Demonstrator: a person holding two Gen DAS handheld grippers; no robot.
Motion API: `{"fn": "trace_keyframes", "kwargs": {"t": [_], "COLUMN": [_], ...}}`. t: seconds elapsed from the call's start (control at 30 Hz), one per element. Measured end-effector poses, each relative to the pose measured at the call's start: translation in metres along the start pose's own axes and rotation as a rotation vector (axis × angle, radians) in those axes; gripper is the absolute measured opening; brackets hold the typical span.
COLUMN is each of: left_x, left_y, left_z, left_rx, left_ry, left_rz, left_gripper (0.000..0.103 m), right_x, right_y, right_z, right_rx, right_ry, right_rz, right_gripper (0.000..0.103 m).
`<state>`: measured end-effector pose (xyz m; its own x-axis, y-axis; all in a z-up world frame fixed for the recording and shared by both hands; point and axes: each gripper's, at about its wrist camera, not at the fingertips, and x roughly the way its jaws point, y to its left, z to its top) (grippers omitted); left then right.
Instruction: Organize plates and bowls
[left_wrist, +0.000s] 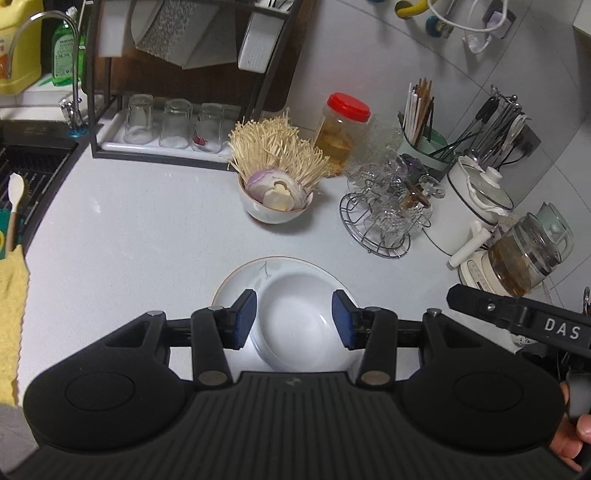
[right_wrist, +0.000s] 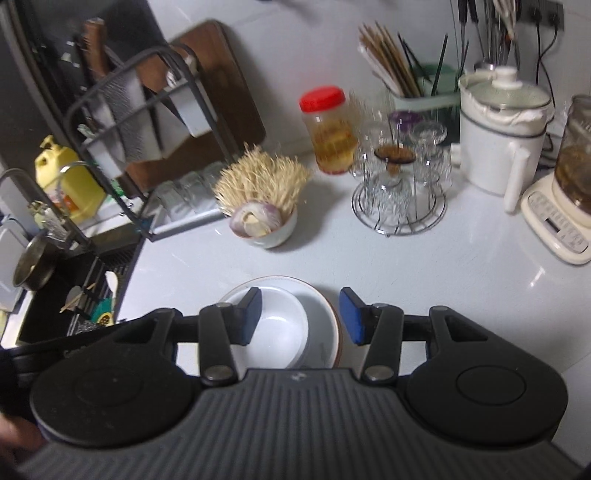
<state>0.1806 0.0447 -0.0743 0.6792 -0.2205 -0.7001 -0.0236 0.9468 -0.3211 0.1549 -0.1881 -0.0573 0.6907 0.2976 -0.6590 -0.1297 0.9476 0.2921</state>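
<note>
A white bowl (left_wrist: 299, 325) sits on a white plate (left_wrist: 243, 277) with a thin brown rim, on the white counter near its front. My left gripper (left_wrist: 293, 319) is open above the bowl, its blue pads to either side of it. My right gripper (right_wrist: 301, 315) is open too, over the same bowl (right_wrist: 275, 328) and plate (right_wrist: 325, 321). Its black body (left_wrist: 517, 314) shows at the right of the left wrist view. Further back a second white bowl (left_wrist: 273, 212) holds enoki mushrooms and a cut onion; it also shows in the right wrist view (right_wrist: 273, 236).
A black dish rack (left_wrist: 155, 147) with upturned glasses stands at the back left, beside the sink (left_wrist: 22, 173) and tap. A red-lidded jar (left_wrist: 341, 133), a wire glass stand (left_wrist: 384, 218), a utensil cup (left_wrist: 424, 144), a white pot (left_wrist: 476, 206) and a glass kettle (left_wrist: 524, 258) crowd the right.
</note>
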Motion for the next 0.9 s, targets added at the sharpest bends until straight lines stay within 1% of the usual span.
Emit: {"fn": "trace_keyframes", "kwargs": {"t": [0.13, 0.23, 0.33, 0.53, 0.73, 0.9], "left_x": [-0.036, -0.063, -0.091, -0.140, -0.174, -0.188], "left_y": [-0.013, -0.027, -0.039, -0.053, -0.061, -0.064], "left_z": [-0.018, -0.031, -0.046, -0.078, -0.106, -0.129], "left_rx": [0.023, 0.057, 0.081, 0.097, 0.105, 0.119], "left_ry": [-0.042, -0.086, -0.129, -0.170, -0.188, -0.172], "left_rz": [0.011, 0.036, 0.053, 0.071, 0.079, 0.076], "left_gripper": [0.051, 0.051, 0.051, 0.051, 0.051, 0.051], "right_x": [-0.038, -0.065, -0.088, -0.125, -0.153, -0.170], "right_y": [-0.002, -0.004, -0.009, -0.013, -0.017, -0.020], "right_z": [-0.013, -0.027, -0.042, -0.072, -0.095, -0.114], "right_rx": [-0.030, -0.045, -0.036, -0.053, -0.071, -0.061], "right_ry": [-0.063, -0.102, -0.114, -0.137, -0.165, -0.184], "right_rz": [0.011, 0.019, 0.038, 0.047, 0.051, 0.041], "right_gripper": [0.049, 0.049, 0.050, 0.050, 0.050, 0.050]}}
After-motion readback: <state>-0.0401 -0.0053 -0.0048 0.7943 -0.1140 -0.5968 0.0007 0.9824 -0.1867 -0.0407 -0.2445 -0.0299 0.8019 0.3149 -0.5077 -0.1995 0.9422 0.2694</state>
